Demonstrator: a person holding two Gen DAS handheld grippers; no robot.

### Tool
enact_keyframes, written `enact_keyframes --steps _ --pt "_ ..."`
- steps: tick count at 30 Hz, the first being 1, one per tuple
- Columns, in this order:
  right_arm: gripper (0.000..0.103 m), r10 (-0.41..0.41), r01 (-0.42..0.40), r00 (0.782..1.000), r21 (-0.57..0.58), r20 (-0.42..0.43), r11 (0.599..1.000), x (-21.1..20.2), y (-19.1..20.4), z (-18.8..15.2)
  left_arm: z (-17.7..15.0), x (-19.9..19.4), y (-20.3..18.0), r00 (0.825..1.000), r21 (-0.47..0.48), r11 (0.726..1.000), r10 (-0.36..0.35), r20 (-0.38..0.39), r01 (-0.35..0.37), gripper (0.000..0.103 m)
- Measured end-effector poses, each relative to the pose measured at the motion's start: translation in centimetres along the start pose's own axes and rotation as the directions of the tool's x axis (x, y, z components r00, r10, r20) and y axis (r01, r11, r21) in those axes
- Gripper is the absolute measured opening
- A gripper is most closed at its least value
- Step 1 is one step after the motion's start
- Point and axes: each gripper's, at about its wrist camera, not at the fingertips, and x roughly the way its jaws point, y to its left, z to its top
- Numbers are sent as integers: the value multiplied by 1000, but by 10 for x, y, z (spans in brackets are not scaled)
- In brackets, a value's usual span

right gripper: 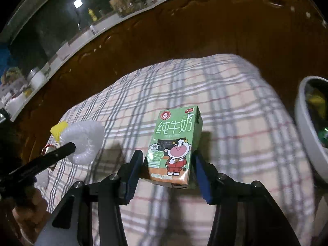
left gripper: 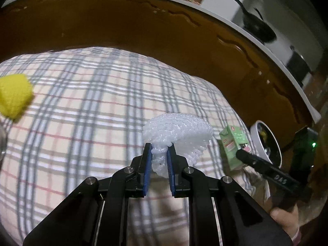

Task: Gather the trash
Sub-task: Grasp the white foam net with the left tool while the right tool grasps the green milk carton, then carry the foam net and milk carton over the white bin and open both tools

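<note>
Blue-padded fingers [left gripper: 148, 164] of the left gripper [left gripper: 160, 150] pinch a crumpled white foam fruit net [left gripper: 178, 132] above the plaid tablecloth [left gripper: 92, 94], while the right gripper [right gripper: 167, 160] is closed on a green milk carton [right gripper: 174, 143] printed 纯牛奶 with a cartoon cow. Both pieces seem collected but not dropped in the white round bin [right gripper: 307, 131] just right, which already holds scraps; a yellow foam net [left gripper: 14, 96] remains on the cloth.
</note>
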Motion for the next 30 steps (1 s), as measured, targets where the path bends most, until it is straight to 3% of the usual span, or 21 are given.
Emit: enact_keyframes --steps 5,7,9,13,18,30 --pt "51 -43 44 999 27 -19 999 -10 -26 -11 -9 15 -39 998 77 996 -39 -42 42 13" --pt "55 -52 54 998 50 -37 997 -6 -34 -11 -12 18 -48 998 94 994 -43 -50 47 13" --pt "66 -65 67 997 53 -32 996 -4 -36 -9 -13 20 -54 998 101 994 -43 -54 48 13" --pt "67 -97 97 995 21 -26 995 6 -34 -2 -11 19 -55 998 102 994 -28 -57 34 13" --pt "48 -64 64 998 44 -11 997 5 -42 -6 -10 19 -62 998 115 993 -18 -57 24 13" --pt "47 -79 68 989 97 122 993 -80 -78 -20 -15 30 -132 992 224 968 -97 -84 114 13"
